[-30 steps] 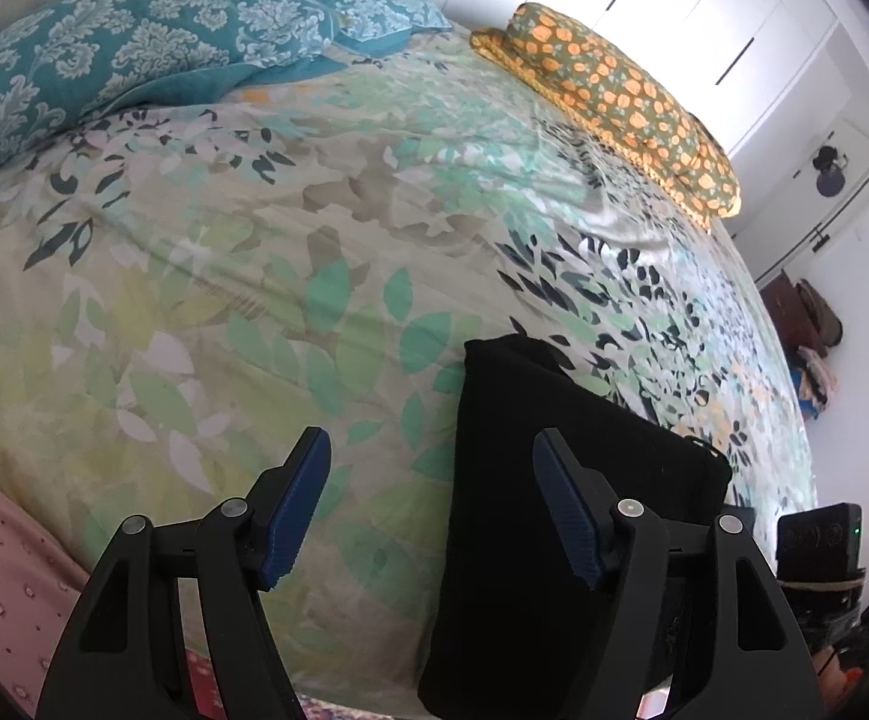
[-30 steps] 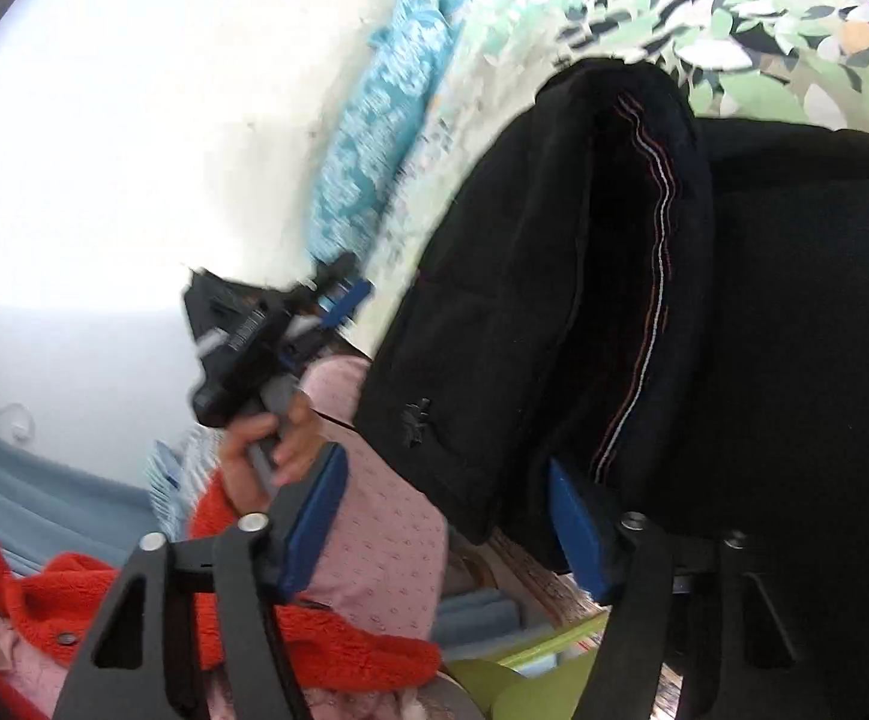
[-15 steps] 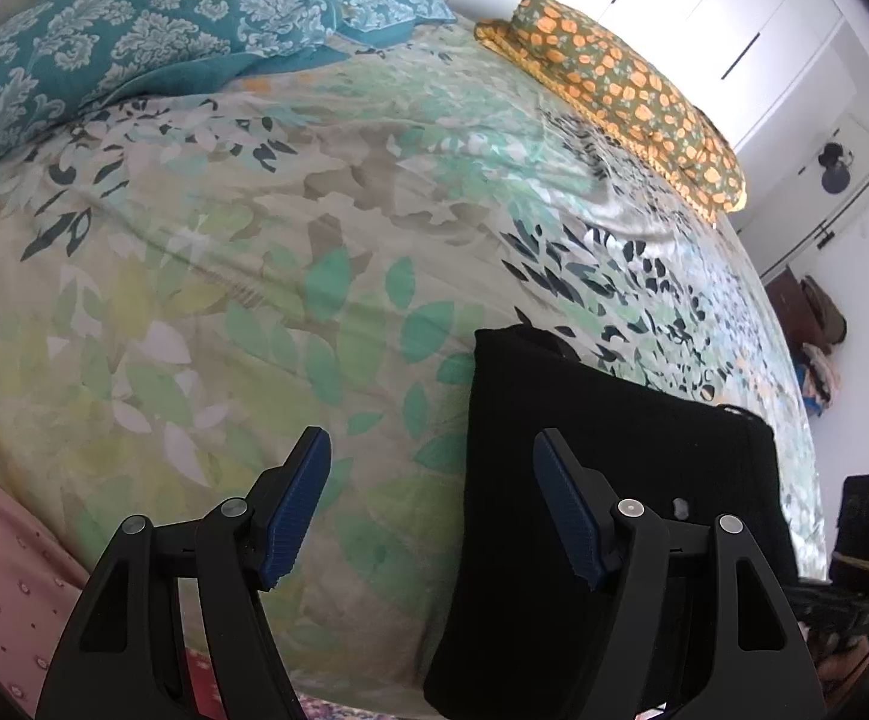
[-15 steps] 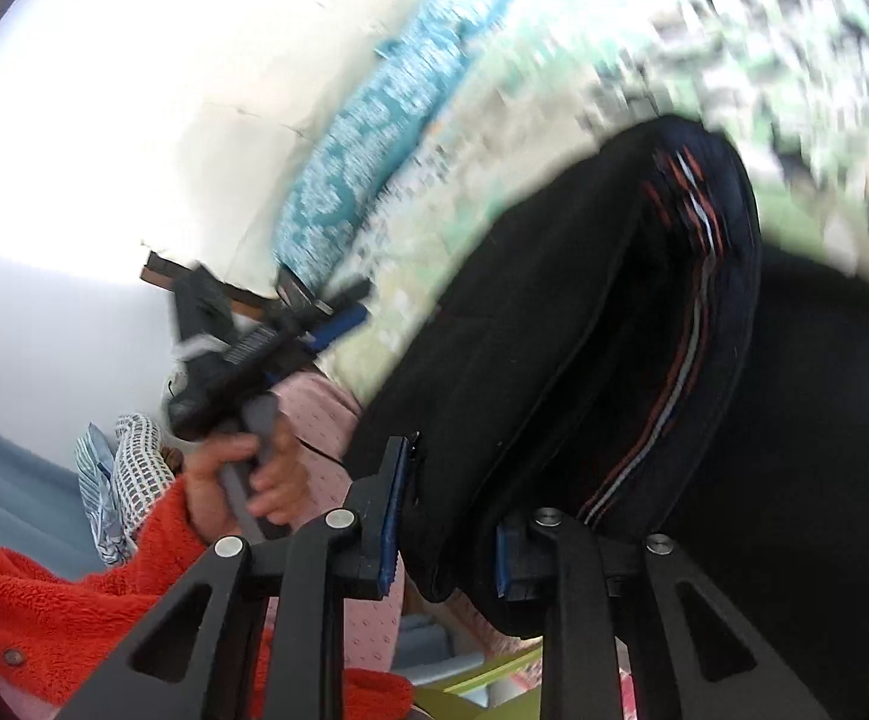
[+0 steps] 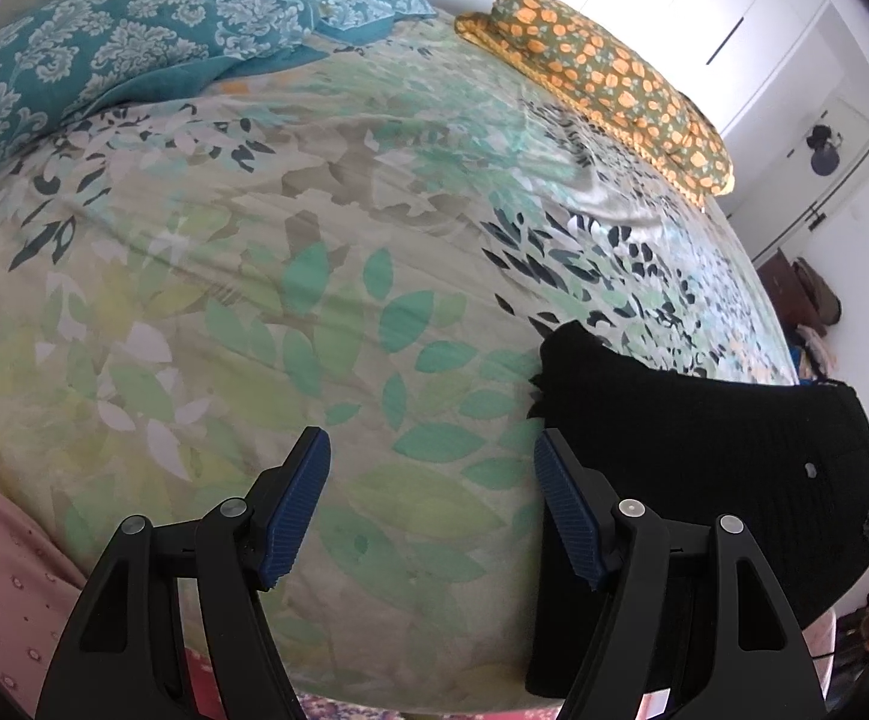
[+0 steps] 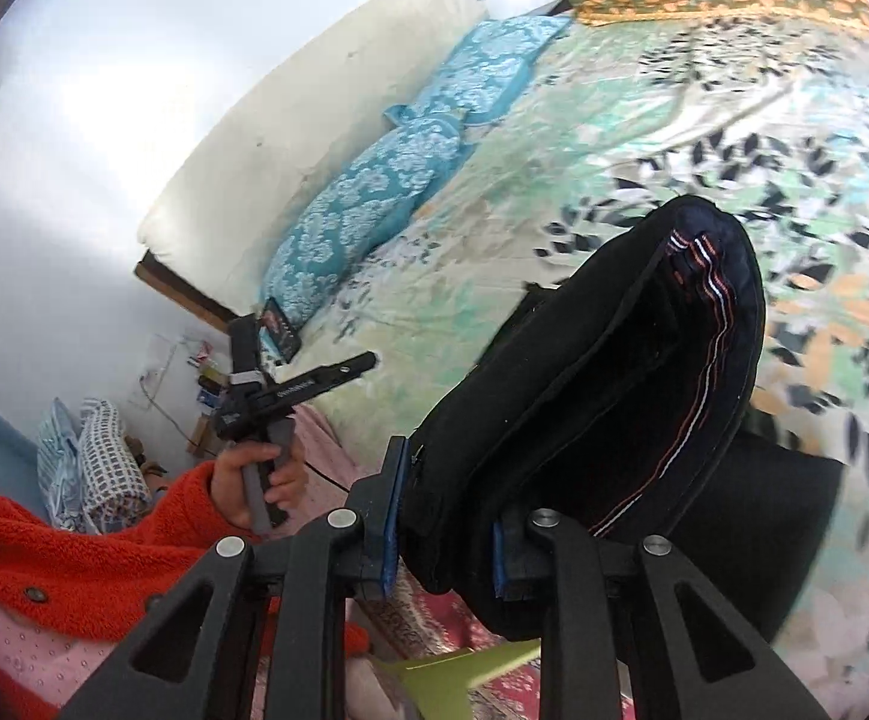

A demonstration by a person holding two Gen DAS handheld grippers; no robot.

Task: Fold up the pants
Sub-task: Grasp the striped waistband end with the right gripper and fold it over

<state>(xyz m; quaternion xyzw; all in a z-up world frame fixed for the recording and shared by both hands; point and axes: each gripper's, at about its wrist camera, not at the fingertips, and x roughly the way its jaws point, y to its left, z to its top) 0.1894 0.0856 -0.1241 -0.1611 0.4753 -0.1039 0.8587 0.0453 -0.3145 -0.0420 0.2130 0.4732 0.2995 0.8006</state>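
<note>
The black pants are pinched by the right gripper, lifted off the bed; the left gripper (fingers spread wide) holds nothing.

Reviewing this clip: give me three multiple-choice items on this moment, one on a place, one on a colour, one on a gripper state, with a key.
1. Where do the black pants lie?
A. on the floral bedspread
B. on the teal pillows
C. on the floor

2. What colour are the pads of the left gripper?
A. red
B. blue
C. green

3. What is the right gripper doing?
A. open, empty
B. shut on nothing
C. shut on pants

Key: 1 A, the pants rest on leaf-print cover; 2 B, both ribbed pads are blue; 3 C, its jaws pinch a lifted fold.
</note>
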